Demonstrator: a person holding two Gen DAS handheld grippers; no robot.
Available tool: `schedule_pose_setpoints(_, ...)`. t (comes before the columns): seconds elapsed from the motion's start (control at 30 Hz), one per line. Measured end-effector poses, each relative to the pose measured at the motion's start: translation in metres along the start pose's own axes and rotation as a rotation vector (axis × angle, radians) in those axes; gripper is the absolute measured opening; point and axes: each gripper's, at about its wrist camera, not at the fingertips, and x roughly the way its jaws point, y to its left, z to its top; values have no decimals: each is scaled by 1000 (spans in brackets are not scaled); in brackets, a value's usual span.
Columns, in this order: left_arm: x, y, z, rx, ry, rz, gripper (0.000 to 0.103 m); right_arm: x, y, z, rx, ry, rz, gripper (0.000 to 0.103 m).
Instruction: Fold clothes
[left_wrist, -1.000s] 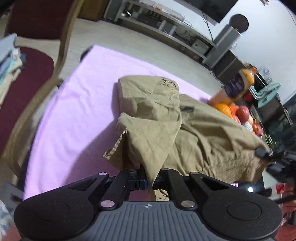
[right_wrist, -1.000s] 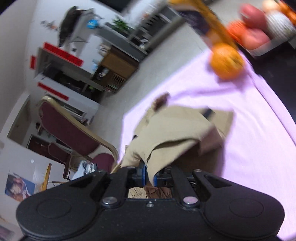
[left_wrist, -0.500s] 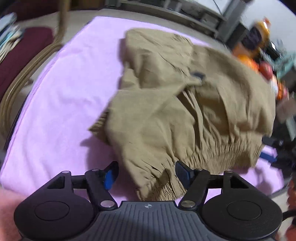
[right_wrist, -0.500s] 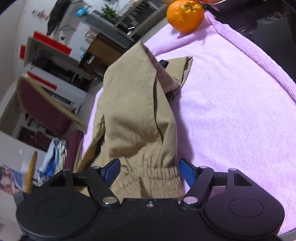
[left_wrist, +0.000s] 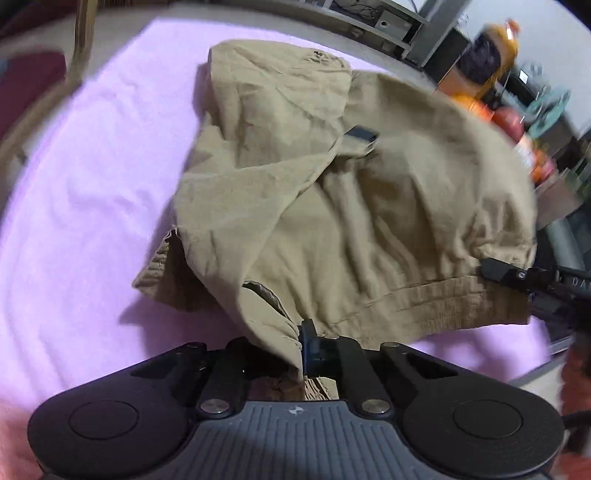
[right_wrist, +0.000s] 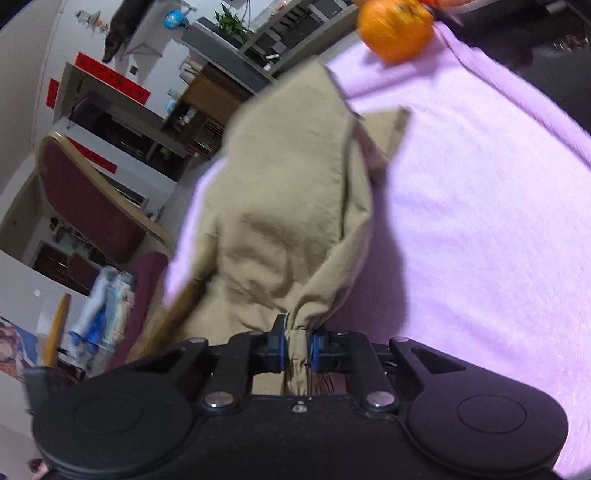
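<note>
Left gripper (left_wrist: 301, 347): my jaws pinch the elastic waistband of the khaki shorts (left_wrist: 332, 192).
Right gripper (right_wrist: 295, 349): clamped shut on bunched waistband fabric.
Shorts: spread mid-table over the lilac cloth (left_wrist: 92, 184), near edge raised.
Open room: bare cloth to my right; an orange (right_wrist: 395, 31) at the far edge.

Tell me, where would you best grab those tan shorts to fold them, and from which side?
Probably by the gathered waistband, coming in low from the near edge of the pink cloth. That band is thick, so it bunches firmly, and it faces the holder. The left tool and right tool are each shut on bunched fabric of the tan shorts at that near edge, one toward either end.
</note>
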Motion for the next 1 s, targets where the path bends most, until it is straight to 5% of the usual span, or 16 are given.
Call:
schedule_pose_setpoints(0.1, -40, -12, 37, -98, -22, -159, 5, -33, 54, 34, 0, -62, 40, 11)
schedule_pose_setpoints(0.17, -88, -28, 69, -110, -118, -246, 5, -61, 99, 65, -10, -122, 74, 11)
schedule_pose_setpoints(0.3, -224, -61, 104, -93, -434, -444, 5, -136, 192, 117, -69, -280, 152, 11)
schedule_pose_setpoints(0.47, -350, -70, 59, -77, -849, -640, 5, -255, 272, 109, -225, -552, 312, 12)
schedule_pose_setpoints(0.53, -364, -70, 36, -96, -893, -665, 6, -292, 288, 97, -270, -643, 368, 13)
schedule_pose_setpoints(0.67, -378, -80, 22, -143, -821, -623, 5, -304, 292, 99, -219, -535, 296, 12)
schedule_pose_setpoints(0.73, -391, -88, 8, -90, -891, -630, 5, -319, 297, 97, -217, -548, 294, 12)
schedule_pose_setpoints(0.83, -418, -96, -25, 10, -1004, -645, 6, -353, 298, 68, -285, -656, 409, 12)
schedule_pose_setpoints(0.9, -430, -102, -42, 50, -1018, -582, 5, -366, 300, 50, -348, -660, 394, 12)
schedule_pose_setpoints(1.0, -442, -106, -53, 113, -1016, -598, 7, -380, 298, 38, -384, -649, 385, 12)
